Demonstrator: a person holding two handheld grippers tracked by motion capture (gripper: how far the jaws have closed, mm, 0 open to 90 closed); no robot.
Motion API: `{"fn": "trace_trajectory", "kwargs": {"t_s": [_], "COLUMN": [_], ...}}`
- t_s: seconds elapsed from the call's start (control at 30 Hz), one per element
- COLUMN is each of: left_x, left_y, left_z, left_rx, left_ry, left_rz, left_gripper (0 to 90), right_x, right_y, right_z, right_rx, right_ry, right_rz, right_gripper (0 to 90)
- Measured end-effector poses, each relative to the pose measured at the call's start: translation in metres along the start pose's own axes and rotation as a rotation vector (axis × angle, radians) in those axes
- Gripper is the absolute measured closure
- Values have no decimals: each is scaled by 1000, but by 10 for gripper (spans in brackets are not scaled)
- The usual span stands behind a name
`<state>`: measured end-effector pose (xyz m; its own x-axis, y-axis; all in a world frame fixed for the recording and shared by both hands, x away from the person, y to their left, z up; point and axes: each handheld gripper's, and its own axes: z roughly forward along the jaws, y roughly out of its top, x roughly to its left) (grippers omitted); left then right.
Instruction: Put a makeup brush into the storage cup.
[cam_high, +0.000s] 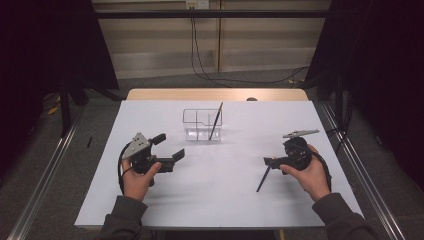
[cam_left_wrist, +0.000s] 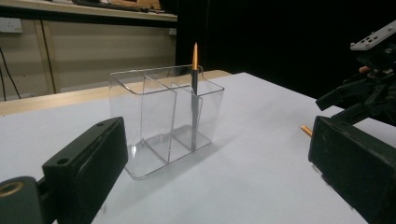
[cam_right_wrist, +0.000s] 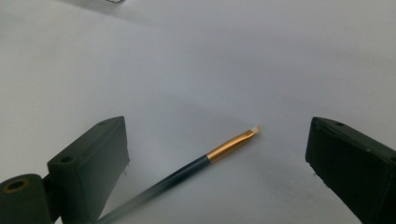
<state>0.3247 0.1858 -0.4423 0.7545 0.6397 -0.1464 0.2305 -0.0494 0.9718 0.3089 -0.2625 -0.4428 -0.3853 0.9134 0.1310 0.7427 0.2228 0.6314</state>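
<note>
No brand, label or writing is showing legibly anywhere. The white surface (cam_high: 215, 200) is lying over a wooden tabletop whose far edge is peeking out beyond it, and behind that a pale wall is carrying a socket with dark cables hanging down to a grey floor — black curtains are closing in both sides of the room.

The right gripper (cam_right_wrist: 217, 154) is hovering low over the surface with its jaws spread wide, and a thin brush (cam_right_wrist: 219, 150) with a dark handle, a gold ferrule and a pale tip is lying flat between them, touching neither. In the high view this brush (cam_high: 263, 179) is resting just beside the right gripper (cam_high: 272, 161).

The left gripper (cam_high: 169, 146) is also standing wide open, holding nothing and facing a clear plastic organiser (cam_left_wrist: 163, 119) with several compartments. A second brush (cam_left_wrist: 194, 88) is standing nearly upright in an end compartment — its orange end is pointing upward.
</note>
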Motion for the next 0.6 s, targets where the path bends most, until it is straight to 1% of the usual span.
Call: {"fn": "trace_trajectory", "kwargs": {"t_s": [0.13, 0.2, 0.23, 0.3, 0.4, 0.43, 0.5, 0.57, 0.6], "left_x": [1, 0, 0, 0, 0, 0, 0, 0, 0], "left_y": [0, -1, -1, -1, 0, 0, 0, -1, -1], "left_z": [0, 0, 1, 1, 0, 0, 0, 0, 1], "left_rx": [2, -3, 0, -1, 2, 2, 2, 0, -5], "left_ry": [-1, 2, -7, 0, 1, 2, 3, -4, 4], "left_rz": [4, -10, -7, -11, -3, 4, -2, -3, -6], "left_gripper": [44, 44, 44, 44, 44, 44, 44, 44, 44], "right_x": [0, 0, 0, 1, 1, 2, 2, 2, 2], "right_y": [2, 3, 4, 4, 5, 5, 6, 7, 8], "right_z": [0, 0, 0, 1, 2, 2, 2, 3, 3], "right_rx": [29, 53, 54, 72, 101, 114, 132, 146, 150], "right_ry": [-18, -22, -20, -22, -35, -32, -44, -42, -41], "right_rz": [-2, -2, -3, -3, -5, 0, -5, -9, -12], "right_gripper": [59, 60, 60, 60, 61, 61, 62, 64, 65]}}
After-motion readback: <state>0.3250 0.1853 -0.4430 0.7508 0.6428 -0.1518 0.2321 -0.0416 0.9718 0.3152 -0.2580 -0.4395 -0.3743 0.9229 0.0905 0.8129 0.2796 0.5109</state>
